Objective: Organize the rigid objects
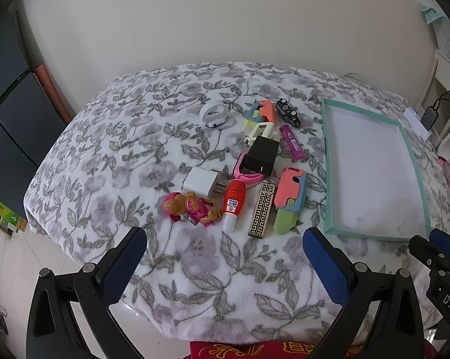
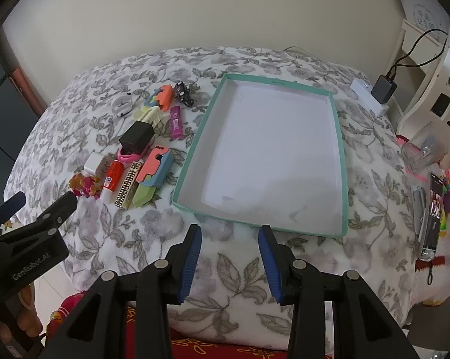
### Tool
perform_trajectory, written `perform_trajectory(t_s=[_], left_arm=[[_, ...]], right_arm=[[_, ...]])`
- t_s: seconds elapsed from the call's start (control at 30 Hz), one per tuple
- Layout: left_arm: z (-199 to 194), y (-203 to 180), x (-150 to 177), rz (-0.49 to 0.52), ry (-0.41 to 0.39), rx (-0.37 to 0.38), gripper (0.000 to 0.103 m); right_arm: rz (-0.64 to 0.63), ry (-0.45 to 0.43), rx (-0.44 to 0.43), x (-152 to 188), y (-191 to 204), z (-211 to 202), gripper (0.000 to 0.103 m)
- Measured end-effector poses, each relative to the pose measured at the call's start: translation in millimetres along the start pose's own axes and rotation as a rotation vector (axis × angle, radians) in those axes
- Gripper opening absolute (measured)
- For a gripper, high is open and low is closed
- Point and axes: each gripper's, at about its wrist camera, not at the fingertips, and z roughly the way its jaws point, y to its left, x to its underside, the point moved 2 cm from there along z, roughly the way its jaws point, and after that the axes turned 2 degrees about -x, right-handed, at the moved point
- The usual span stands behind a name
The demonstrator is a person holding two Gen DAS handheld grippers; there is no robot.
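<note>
A cluster of small objects lies on the floral blanket: a pink toy figure (image 1: 189, 208), a white charger (image 1: 199, 183), a red tube (image 1: 233, 205), a gold patterned bar (image 1: 261, 209), a coral and green toy knife (image 1: 289, 199), a black cube (image 1: 260, 156), a purple stick (image 1: 292, 142) and a black toy car (image 1: 288, 112). An empty teal-rimmed tray (image 2: 343, 161) sits to their right. My left gripper (image 1: 225, 240) hovers open, short of the cluster, nothing between its fingers. My right gripper (image 2: 229, 236) hangs open just before the tray's near rim, holding nothing.
A white earbud case (image 1: 214, 115) and a second coral toy (image 1: 262, 113) lie at the back of the cluster. A phone (image 2: 432, 214), a clear box (image 2: 425, 151) and colourful items crowd the right edge. A black adapter (image 2: 383, 89) with cable sits beyond the tray.
</note>
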Motion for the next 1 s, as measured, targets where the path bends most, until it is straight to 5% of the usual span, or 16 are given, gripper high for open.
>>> perform_trajectory(t_s=[1.0], left_arm=[[2.7, 1.2, -1.6, -0.004, 0.017, 0.003, 0.103]], right_arm=[[-0.015, 0.004, 0.009, -0.4, 1.3, 1.1, 0.043]])
